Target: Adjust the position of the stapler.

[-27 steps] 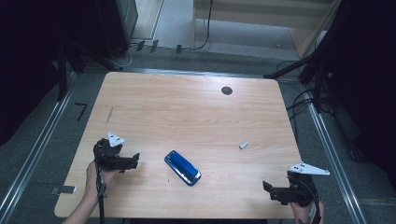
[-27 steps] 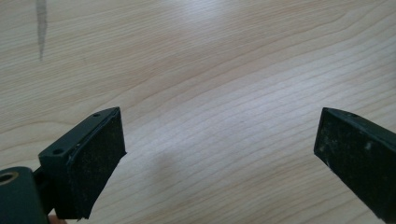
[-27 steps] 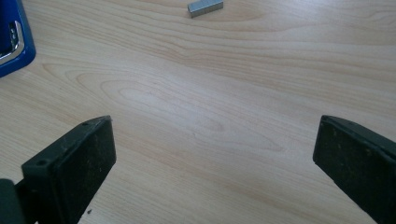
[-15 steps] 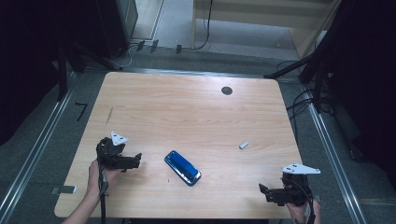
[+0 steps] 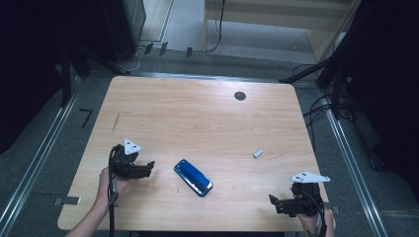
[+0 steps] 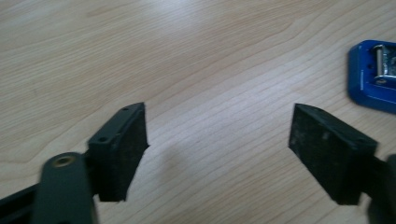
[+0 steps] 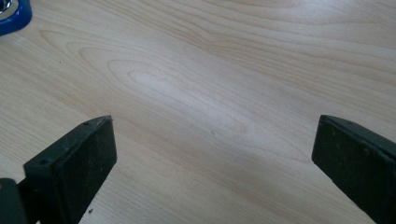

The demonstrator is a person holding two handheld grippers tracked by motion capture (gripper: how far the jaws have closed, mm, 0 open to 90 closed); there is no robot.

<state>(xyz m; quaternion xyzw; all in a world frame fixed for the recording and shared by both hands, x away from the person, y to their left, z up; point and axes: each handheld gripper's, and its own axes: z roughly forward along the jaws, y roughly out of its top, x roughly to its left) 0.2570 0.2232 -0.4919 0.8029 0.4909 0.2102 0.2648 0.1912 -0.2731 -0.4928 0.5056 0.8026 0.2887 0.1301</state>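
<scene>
A light wooden desk (image 5: 197, 113) is seen from above, with a small dark round spot (image 5: 240, 96) set near its far edge. A tiny white piece (image 5: 258, 153) is left lying toward the right side. Black cables (image 5: 316, 106) are trailed over the grey floor (image 5: 49, 148) around it.

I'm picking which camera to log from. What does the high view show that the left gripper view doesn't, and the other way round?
High view alone: the whole table with its dark round hole, a small white piece, both hand-held grippers, left and right, and the floor cables. Left gripper view alone: a close look at its own open jaws over bare wood, and the silver metal part on the blue case. Shared: the blue case and the wooden tabletop.
</scene>
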